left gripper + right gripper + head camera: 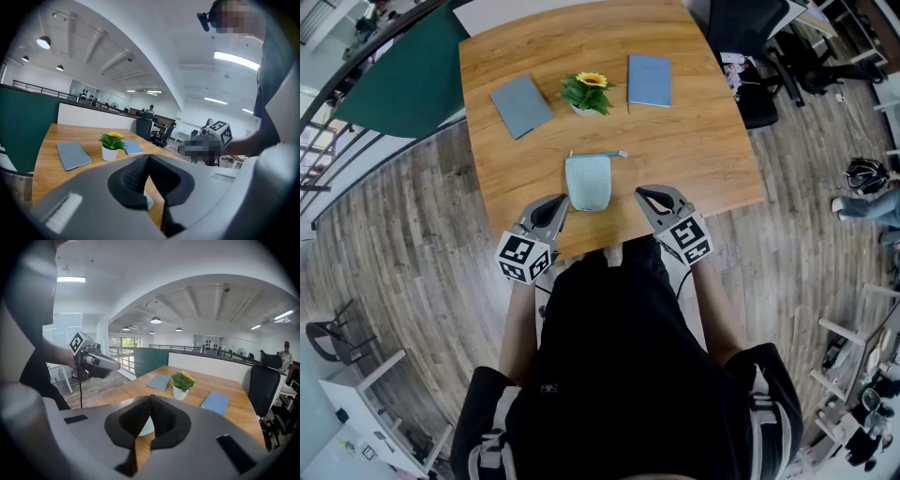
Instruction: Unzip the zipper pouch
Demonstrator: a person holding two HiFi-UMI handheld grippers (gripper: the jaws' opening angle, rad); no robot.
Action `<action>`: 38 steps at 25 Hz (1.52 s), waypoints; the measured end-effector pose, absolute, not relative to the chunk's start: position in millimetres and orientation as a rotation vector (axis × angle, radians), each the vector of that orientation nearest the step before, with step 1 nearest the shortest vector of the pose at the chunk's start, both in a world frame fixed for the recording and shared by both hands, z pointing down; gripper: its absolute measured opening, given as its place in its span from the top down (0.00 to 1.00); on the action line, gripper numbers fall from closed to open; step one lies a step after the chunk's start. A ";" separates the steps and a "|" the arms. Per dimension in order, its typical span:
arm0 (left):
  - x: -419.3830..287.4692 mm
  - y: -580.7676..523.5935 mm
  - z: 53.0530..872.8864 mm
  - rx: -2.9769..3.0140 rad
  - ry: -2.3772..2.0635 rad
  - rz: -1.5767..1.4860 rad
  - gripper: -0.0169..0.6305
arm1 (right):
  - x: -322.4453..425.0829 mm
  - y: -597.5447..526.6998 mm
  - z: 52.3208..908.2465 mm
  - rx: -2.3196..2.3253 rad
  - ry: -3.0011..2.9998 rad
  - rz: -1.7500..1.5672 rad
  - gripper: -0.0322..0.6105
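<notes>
A pale blue zipper pouch (587, 182) lies on the wooden table (703, 141) near its front edge, its zipper along the far side with the pull pointing right. My left gripper (560, 202) sits just left of the pouch, shut and empty. My right gripper (643, 194) sits to the pouch's right, also shut with nothing in it. In the left gripper view a sliver of the pouch (148, 200) shows behind the closed jaws. In the right gripper view the pouch (146, 427) peeks through the gap below the jaws.
A small potted sunflower (588, 92) stands at mid table. A grey notebook (521, 104) lies to its left and a blue notebook (649, 80) to its right. Office chairs (759, 56) stand off the table's far right corner.
</notes>
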State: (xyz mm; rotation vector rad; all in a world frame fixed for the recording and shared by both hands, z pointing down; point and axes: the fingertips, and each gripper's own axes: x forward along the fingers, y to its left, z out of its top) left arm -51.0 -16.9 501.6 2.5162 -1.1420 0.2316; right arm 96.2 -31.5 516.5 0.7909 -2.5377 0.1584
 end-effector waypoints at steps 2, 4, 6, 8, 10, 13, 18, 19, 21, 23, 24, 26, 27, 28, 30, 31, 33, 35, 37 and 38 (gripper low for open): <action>-51.5 -18.4 504.8 2.511 -1.138 0.238 0.98 | 95.1 -31.0 519.4 0.783 -2.530 0.169 0.95; -50.9 -18.9 506.3 2.509 -1.134 0.238 0.98 | 94.5 -31.4 520.2 0.787 -2.535 0.169 0.95; -49.9 -18.4 506.7 2.513 -1.129 0.240 0.98 | 94.6 -31.6 519.5 0.797 -2.544 0.165 0.95; -49.1 -17.9 507.0 2.517 -1.121 0.244 0.98 | 95.5 -31.4 519.1 0.809 -2.547 0.169 0.95; -48.9 -18.1 507.1 2.518 -1.116 0.243 0.98 | 96.4 -31.7 519.3 0.819 -2.543 0.168 0.95; -50.4 -18.9 509.6 2.511 -1.108 0.238 0.98 | 95.9 -31.7 520.6 0.830 -2.525 0.152 0.95; -51.9 -22.6 524.5 2.481 -1.086 0.249 0.98 | 96.3 -33.1 523.2 0.839 -2.512 0.169 0.95; -52.9 -23.3 527.8 2.474 -1.087 0.254 0.98 | 96.4 -33.6 524.1 0.838 -2.509 0.171 0.95; -55.7 -24.4 534.2 2.457 -1.090 0.261 0.98 | 97.3 -33.6 526.8 0.830 -2.492 0.181 0.95; -57.8 -27.2 539.5 2.441 -1.086 0.254 0.98 | 97.6 -36.9 527.3 0.833 -2.494 0.179 0.95; -58.5 -29.4 541.7 2.434 -1.080 0.245 0.98 | 97.2 -39.5 527.3 0.837 -2.500 0.177 0.95; -60.1 -35.2 547.4 2.417 -1.069 0.225 0.98 | 96.5 -44.3 529.2 0.842 -2.501 0.186 0.95; -60.9 -38.8 551.6 2.405 -1.065 0.219 0.97 | 96.4 -46.7 530.8 0.842 -2.498 0.192 0.95; -61.8 -42.6 556.5 2.389 -1.059 0.215 0.96 | 96.4 -49.0 532.5 0.843 -2.494 0.198 0.95; -63.7 -50.3 567.7 2.353 -1.050 0.213 0.94 | 97.1 -52.5 535.3 0.846 -2.483 0.206 0.95; -64.8 -54.2 573.6 2.337 -1.049 0.216 0.93 | 97.5 -54.0 536.3 0.846 -2.478 0.210 0.95; -67.0 -62.4 586.7 2.309 -1.047 0.229 0.92 | 99.3 -56.5 539.6 0.842 -2.466 0.222 0.95; -68.3 -71.4 600.8 2.276 -1.041 0.233 0.89 | 101.2 -59.2 543.7 0.834 -2.456 0.233 0.95; -69.4 -80.1 615.3 2.234 -1.035 0.231 0.86 | 101.3 -62.5 545.8 0.826 -2.454 0.236 0.95; -69.9 -83.9 622.8 2.211 -1.031 0.230 0.85 | 100.9 -64.2 546.2 0.824 -2.453 0.237 0.95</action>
